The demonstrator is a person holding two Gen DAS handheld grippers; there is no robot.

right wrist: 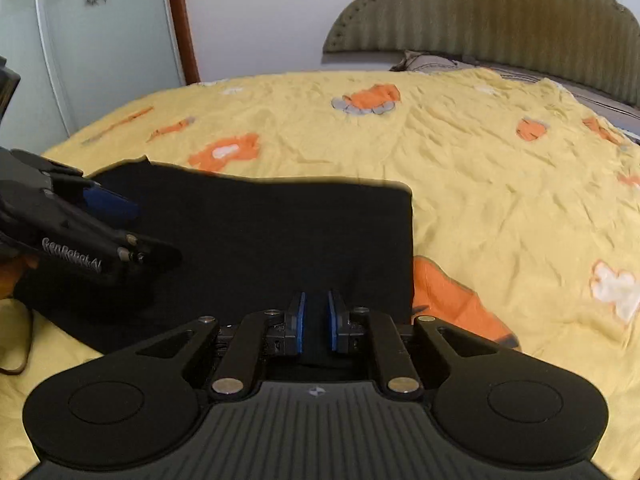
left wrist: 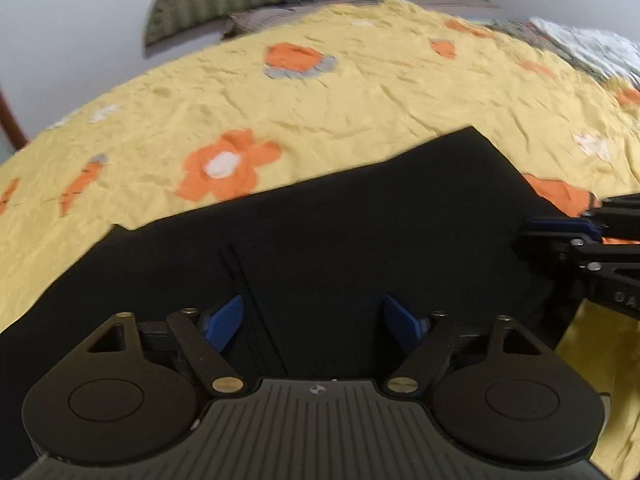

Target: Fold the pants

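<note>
The black pants [left wrist: 320, 232] lie folded flat in a rough rectangle on the yellow bedspread; they also show in the right wrist view [right wrist: 260, 232]. My left gripper [left wrist: 316, 320] is open, its blue pads [left wrist: 226, 322] spread wide over the near part of the pants, holding nothing. My right gripper [right wrist: 316, 320] hovers over the near right edge of the pants with its blue pads [right wrist: 298, 320] a narrow gap apart and nothing between them. Each gripper shows in the other's view, the right one at the pants' right edge [left wrist: 560, 232] and the left one at the left [right wrist: 108, 204].
The yellow bedspread with orange flowers [right wrist: 480, 168] covers the bed. A padded olive headboard [right wrist: 500, 20] and a pillow [right wrist: 424, 62] stand at the far end. A glass door with a brown frame [right wrist: 100, 40] is at the left. A patterned cloth [left wrist: 592, 48] lies far right.
</note>
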